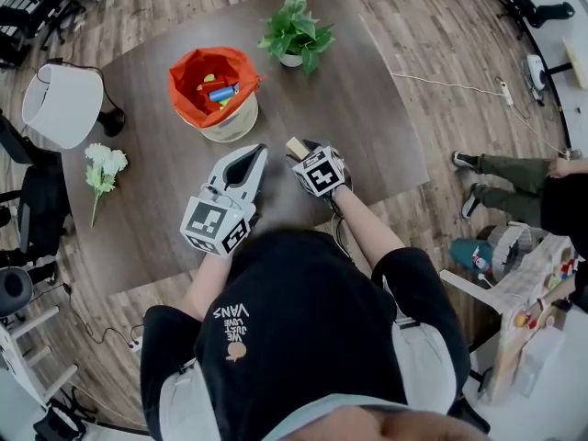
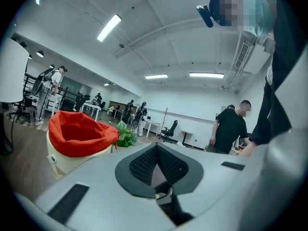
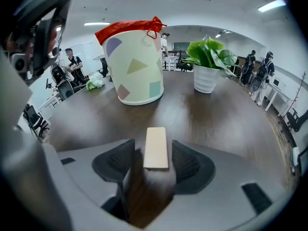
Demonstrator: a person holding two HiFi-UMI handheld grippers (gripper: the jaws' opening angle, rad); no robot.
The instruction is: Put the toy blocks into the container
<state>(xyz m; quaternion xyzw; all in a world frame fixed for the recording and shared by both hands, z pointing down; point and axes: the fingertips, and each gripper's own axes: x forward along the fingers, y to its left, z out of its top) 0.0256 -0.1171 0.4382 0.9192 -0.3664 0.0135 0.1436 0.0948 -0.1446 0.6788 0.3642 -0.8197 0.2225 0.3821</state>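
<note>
The left gripper (image 2: pixel 155 148) waits with fingers closed on nothing. The right gripper's (image 3: pixel 153 147) fingers (image 3: pixel 118 160) stand wide apart around the pale block (image 3: pixel 156 148), which lies on the table (image 3: pixel 226 114). They should close squarely on its long sides before the lift toward the red-lined container (image 3: pixel 134 61) beyond.

potted plant (image 1: pixel 296 30), white lampshade (image 1: pixel 62 104), white flower sprig (image 1: pixel 103 168), dark table (image 1: pixel 367 108)
</note>
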